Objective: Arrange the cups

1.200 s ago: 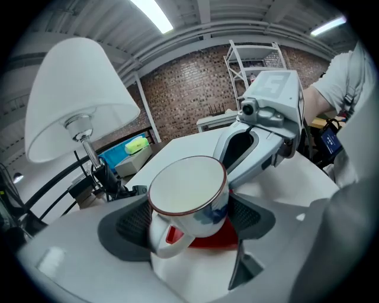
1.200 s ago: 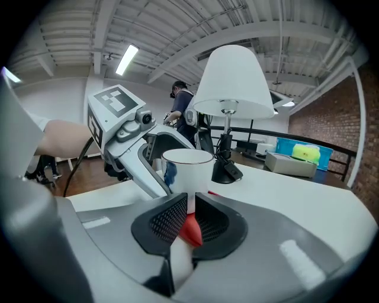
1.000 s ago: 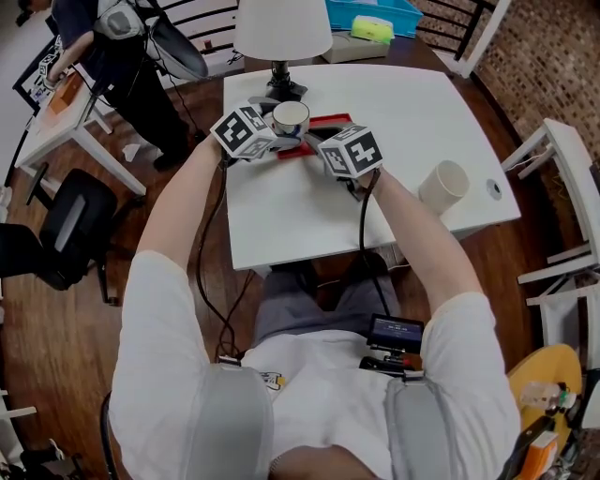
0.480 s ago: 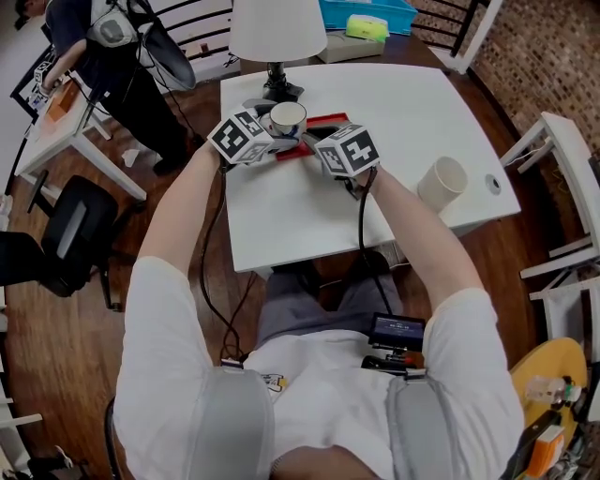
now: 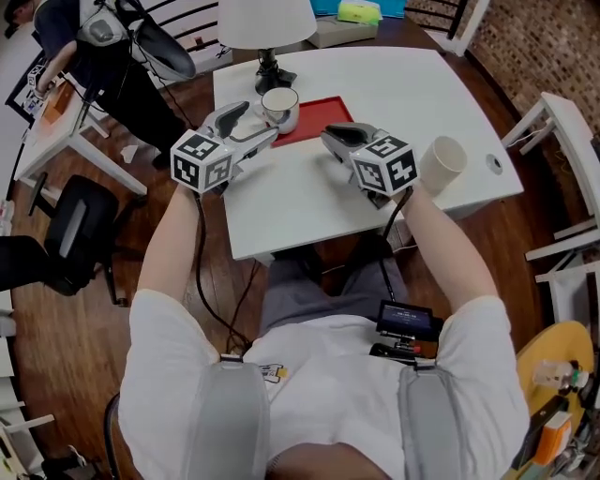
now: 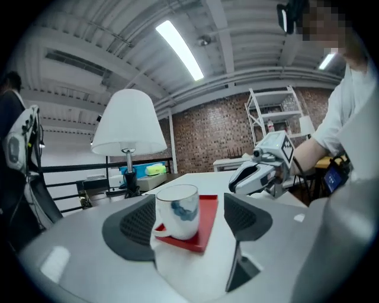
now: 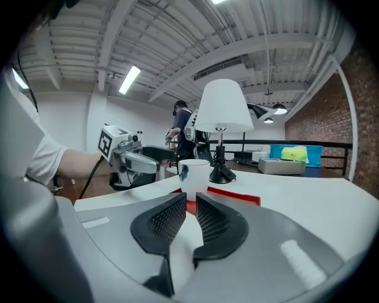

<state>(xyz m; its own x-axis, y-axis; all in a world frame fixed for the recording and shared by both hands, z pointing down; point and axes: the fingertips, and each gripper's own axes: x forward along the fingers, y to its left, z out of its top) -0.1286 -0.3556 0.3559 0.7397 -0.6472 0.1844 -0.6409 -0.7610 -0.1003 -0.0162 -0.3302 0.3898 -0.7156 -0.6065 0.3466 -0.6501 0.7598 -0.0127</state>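
Observation:
A white mug (image 5: 279,106) with a blue mark stands upright on the near left corner of a red mat (image 5: 319,114). My left gripper (image 5: 251,127) is just short of the mug, open, its jaws closing with nothing between them. In the left gripper view the mug (image 6: 176,211) stands on the mat (image 6: 205,220) beyond the jaws of this gripper (image 6: 186,222). My right gripper (image 5: 337,139) hovers in front of the mat, its jaws almost together and empty. A cream cup (image 5: 442,165) lies on its side at the table's right.
A lamp (image 5: 266,23) stands behind the mug at the back edge of the white table (image 5: 309,202). A small ring (image 5: 494,164) lies near the right edge. A person (image 5: 103,47) stands back left, and white chairs (image 5: 572,141) stand to the right.
Both grippers have drawn back from the mug towards me and moved apart, the left one leftwards, the right one rightwards. The mug stays on the red mat.

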